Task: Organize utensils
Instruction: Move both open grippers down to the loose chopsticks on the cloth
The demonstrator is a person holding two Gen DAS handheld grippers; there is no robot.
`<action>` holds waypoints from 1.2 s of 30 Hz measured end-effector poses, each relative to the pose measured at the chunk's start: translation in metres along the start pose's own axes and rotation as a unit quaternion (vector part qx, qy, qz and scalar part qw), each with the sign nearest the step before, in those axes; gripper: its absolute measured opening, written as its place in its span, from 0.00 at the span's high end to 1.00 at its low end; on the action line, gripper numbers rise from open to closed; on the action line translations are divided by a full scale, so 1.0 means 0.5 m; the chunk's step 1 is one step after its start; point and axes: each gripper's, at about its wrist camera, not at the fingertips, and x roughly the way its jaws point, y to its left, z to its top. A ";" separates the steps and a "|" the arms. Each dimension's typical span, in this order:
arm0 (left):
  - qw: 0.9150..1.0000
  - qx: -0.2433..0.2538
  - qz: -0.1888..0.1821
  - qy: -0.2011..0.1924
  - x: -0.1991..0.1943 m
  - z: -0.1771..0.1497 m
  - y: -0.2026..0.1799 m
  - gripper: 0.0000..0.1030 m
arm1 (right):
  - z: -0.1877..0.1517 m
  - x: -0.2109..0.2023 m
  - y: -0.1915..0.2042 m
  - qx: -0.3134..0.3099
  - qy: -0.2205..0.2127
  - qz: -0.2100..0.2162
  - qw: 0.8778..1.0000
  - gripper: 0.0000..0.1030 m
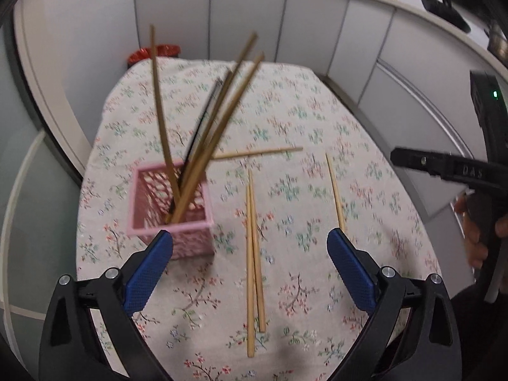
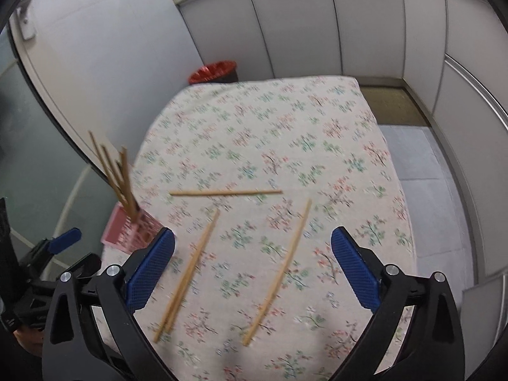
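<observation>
Here, going from the left side across:

Basket: a pink lattice basket (image 1: 171, 212) stands on the floral tablecloth (image 1: 285, 111) at centre left of the left wrist view, with several wooden chopsticks (image 1: 203, 146) and one dark stick leaning upright in it, fanned toward the top of the frame.

Left gripper: the left gripper (image 1: 250, 247) hangs over the cloth at the bottom of its own view, blue pads spread wide and nothing between them; its left pad sits just in front of the basket's near corner.

Loose pair: two chopsticks (image 1: 254, 254) lie side by side in the middle of that view, touching along their length.

Crosswise stick: one chopstick (image 1: 257, 152) lies across the cloth above the pair, well apart from it.

Single stick: another chopstick (image 1: 335, 190) lies alone at centre right.

Right gripper: the right gripper (image 2: 254, 247) hovers at the bottom of the right wrist view, jaws gaping and empty, with the single stick running up between its pads on the cloth below.

Hand: a person's hand (image 1: 473, 238) holds the right gripper's black handle at the right edge of the left wrist view.

Bin: a red bin (image 2: 214, 71) stands beyond the table's far edge, upper left of centre in the right wrist view.
</observation>
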 end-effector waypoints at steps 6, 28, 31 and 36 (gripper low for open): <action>0.996 0.000 -0.063 0.067 0.046 -0.018 -0.021 0.34 | -0.018 0.025 -0.037 0.022 0.031 -0.020 0.999 0.08; 0.988 -0.024 -0.001 0.150 0.219 -0.039 -0.024 0.85 | -0.041 0.075 -0.048 0.026 0.091 -0.032 0.995 0.07; 0.988 -0.029 0.009 0.150 0.227 -0.035 -0.021 0.85 | -0.040 0.074 -0.051 0.026 0.090 -0.032 0.995 0.07; 0.988 -0.029 0.011 0.153 0.234 -0.034 -0.020 0.85 | -0.039 0.069 -0.061 0.032 0.087 -0.032 0.995 0.07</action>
